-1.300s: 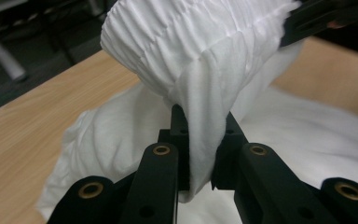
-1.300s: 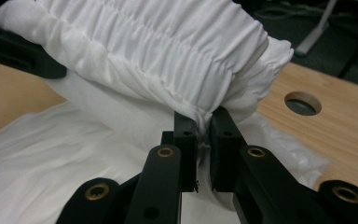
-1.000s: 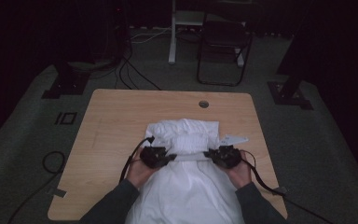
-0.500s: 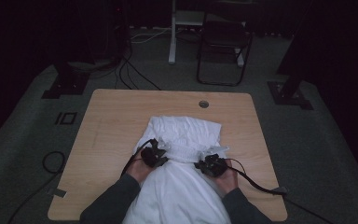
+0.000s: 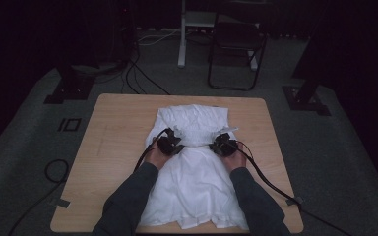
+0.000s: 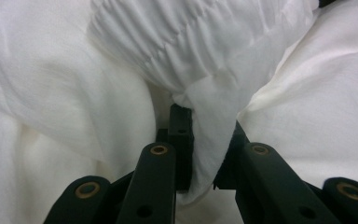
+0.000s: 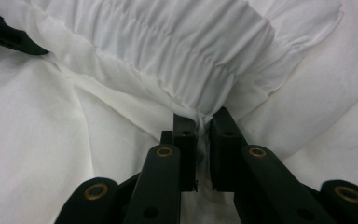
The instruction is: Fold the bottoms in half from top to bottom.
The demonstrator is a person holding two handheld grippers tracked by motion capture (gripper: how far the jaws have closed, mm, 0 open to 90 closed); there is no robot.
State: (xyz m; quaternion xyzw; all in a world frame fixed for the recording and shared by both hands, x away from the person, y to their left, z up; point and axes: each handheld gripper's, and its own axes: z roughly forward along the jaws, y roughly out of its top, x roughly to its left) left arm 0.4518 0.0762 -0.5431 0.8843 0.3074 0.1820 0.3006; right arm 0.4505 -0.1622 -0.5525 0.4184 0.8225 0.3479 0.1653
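One white garment (image 5: 197, 167) — a dress or skirt with a gathered elastic band (image 5: 199, 132) — lies spread on the surface (image 5: 113, 147), running from near the middle toward the near edge, where its hem reaches the edge between the person's forearms. The part beyond the band is doubled toward the far edge, forming a bunched block of cloth.

Left gripper (image 5: 170, 144): fingers clamped on a fold of the cloth just below the gathered band; the left gripper view shows fabric pinched between them (image 6: 205, 140). Right gripper (image 5: 223, 144): fingers likewise clamped, with a thin pleat of cloth at the band's end held between them (image 7: 200, 126). The two grippers sit at opposite ends of the band, well apart, each held in a hand (image 5: 157, 156).

Progress, as judged: the work appears to be folding the garment. The grasp at both ends of the band is made, and one fold of the upper part looks in place — the long skirt portion toward the near edge is unfolded and wrinkled. Laying down the held section and folding the rest remain.

Count: one garment, two grippers, one surface. Beyond the far edge, on the floor: one folding chair (image 5: 236, 44) and several cables (image 5: 138, 73).
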